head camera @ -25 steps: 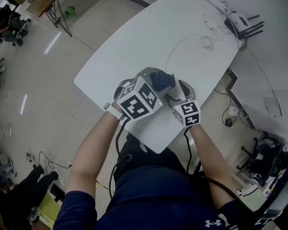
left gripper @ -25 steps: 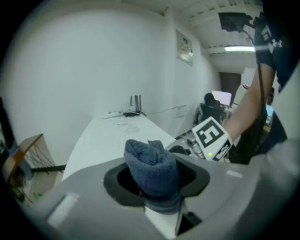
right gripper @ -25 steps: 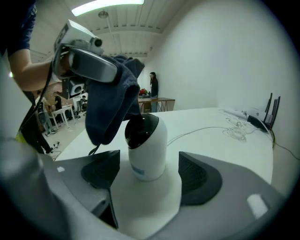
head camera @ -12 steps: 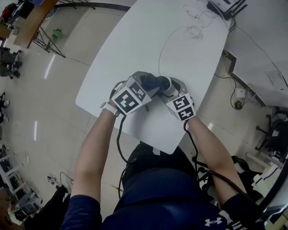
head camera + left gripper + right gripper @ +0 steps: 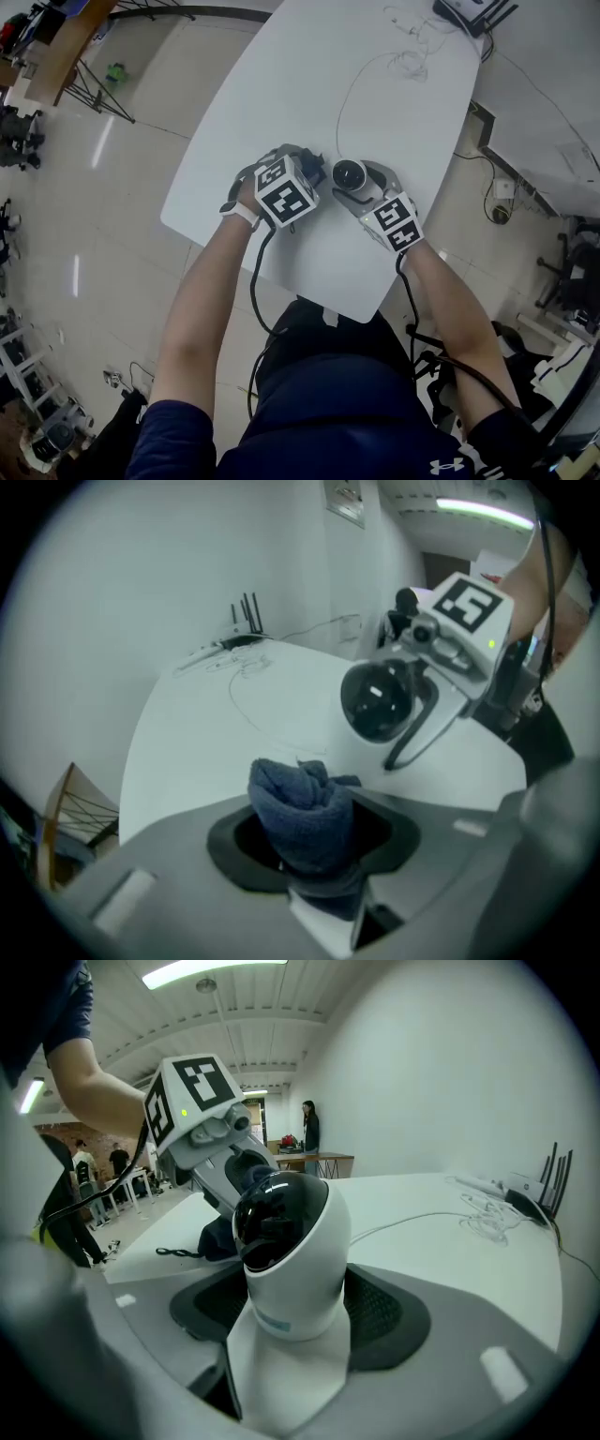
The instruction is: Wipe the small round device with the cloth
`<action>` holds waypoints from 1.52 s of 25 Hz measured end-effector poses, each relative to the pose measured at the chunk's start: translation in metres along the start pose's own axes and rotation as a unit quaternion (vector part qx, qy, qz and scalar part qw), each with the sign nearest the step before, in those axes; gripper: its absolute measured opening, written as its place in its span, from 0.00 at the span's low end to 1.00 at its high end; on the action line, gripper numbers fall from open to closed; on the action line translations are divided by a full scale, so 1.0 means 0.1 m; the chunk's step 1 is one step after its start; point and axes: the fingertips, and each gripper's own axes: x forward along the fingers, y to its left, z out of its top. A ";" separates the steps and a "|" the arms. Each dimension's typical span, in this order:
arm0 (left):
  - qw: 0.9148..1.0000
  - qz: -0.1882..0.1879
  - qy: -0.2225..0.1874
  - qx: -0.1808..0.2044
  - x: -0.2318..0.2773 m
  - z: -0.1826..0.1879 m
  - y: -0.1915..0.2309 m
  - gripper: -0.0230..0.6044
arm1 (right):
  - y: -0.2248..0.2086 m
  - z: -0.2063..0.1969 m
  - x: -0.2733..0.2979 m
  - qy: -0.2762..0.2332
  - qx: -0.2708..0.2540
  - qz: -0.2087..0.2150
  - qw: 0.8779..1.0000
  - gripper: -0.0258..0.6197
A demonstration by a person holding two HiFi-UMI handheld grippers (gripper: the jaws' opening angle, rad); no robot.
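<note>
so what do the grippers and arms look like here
Left gripper and right gripper: pale grey, dark jaw pads, each with a white cube of black square markers and a black cable. Navy short sleeves, white band on left wrist.

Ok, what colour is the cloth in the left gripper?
A dark blue terry cloth, clearest in the left gripper view.

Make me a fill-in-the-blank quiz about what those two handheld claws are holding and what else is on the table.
1. The left gripper is shut on a dark blue ____.
2. The right gripper holds a small round camera with a white body and a ____ dome.
3. At the far end of the white table sits a ____ with black antennas.
Missing words: cloth; black; router.
Extra note: the right gripper's jaws have just been closing, with the camera between them.
</note>
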 end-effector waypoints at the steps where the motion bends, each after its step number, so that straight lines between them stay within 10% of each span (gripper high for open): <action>1: 0.999 0.002 -0.023 -0.025 -0.09 0.05 0.00 0.28 | -0.01 -0.01 0.00 0.002 0.004 -0.004 1.000 0.54; 5: 0.984 0.004 -0.120 -0.132 -0.52 0.23 -0.21 0.28 | -0.04 -0.02 -0.01 -0.003 0.028 -0.029 0.999 0.54; 10: 0.980 -0.004 -0.160 -0.116 -0.54 0.50 -0.57 0.28 | -0.08 -0.04 -0.02 -0.003 0.058 -0.063 0.996 0.54; 19: 0.988 0.036 -0.088 -0.119 -0.13 0.15 -0.34 0.28 | -0.05 -0.04 -0.01 0.011 0.051 -0.052 0.997 0.54; 30: 0.983 -0.027 -0.142 -0.110 -0.26 0.37 -0.65 0.27 | -0.07 -0.03 -0.02 0.008 0.052 -0.048 0.997 0.54; 38: 0.982 0.022 -0.124 -0.143 -0.21 0.20 -0.28 0.27 | -0.06 -0.03 -0.01 0.010 0.055 -0.051 0.997 0.54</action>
